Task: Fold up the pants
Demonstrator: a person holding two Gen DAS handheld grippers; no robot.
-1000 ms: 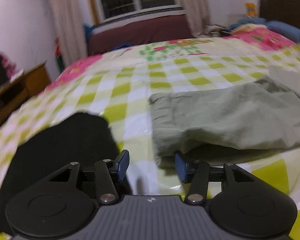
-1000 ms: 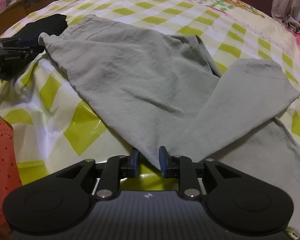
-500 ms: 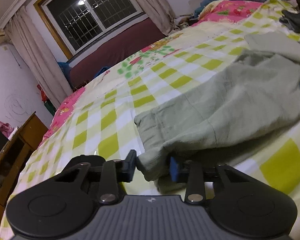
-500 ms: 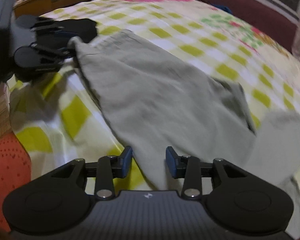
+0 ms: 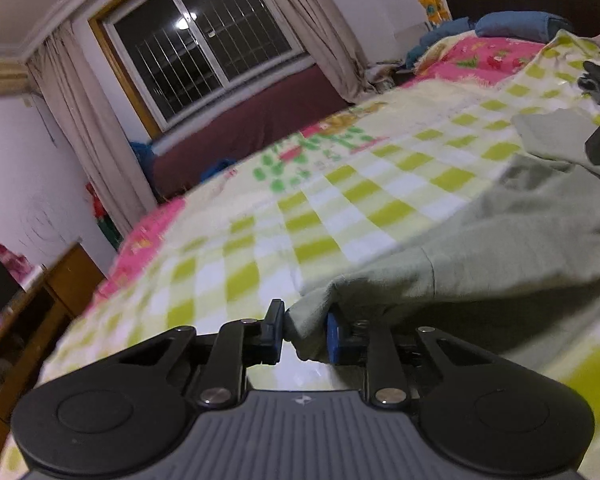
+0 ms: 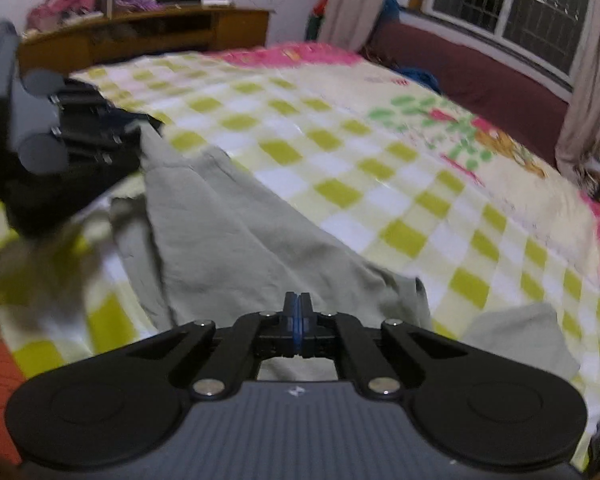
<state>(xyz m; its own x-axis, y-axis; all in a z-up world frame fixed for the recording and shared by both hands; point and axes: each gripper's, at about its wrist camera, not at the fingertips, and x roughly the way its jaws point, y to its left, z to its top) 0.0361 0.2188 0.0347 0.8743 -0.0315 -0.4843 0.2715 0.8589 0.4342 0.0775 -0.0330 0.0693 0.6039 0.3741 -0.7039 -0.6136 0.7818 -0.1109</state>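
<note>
Grey-green pants (image 5: 500, 248) lie on a green-and-white checked bedspread (image 5: 300, 216). In the left wrist view my left gripper (image 5: 302, 334) has its jaws around the waistband corner with a gap on the left side; the corner is lifted off the bed. In the right wrist view my right gripper (image 6: 297, 322) is shut on the edge of the pants (image 6: 236, 240), which drape up from the bed to the jaws. The left gripper (image 6: 80, 136) shows at the far left, at the waistband corner. A loose pant leg (image 6: 516, 332) lies to the right.
A black garment (image 6: 40, 200) lies under the left gripper near the bed's corner. A wooden cabinet (image 6: 148, 36) stands beyond the bed's end. A window (image 5: 204, 48) with curtains and a dark red bench (image 5: 260, 120) are across the room. Pillows (image 5: 512, 26) are at the headboard.
My right gripper has shut on the pants' edge and lifted it. My left gripper has risen with the waistband corner between its jaws, which have narrowed.
</note>
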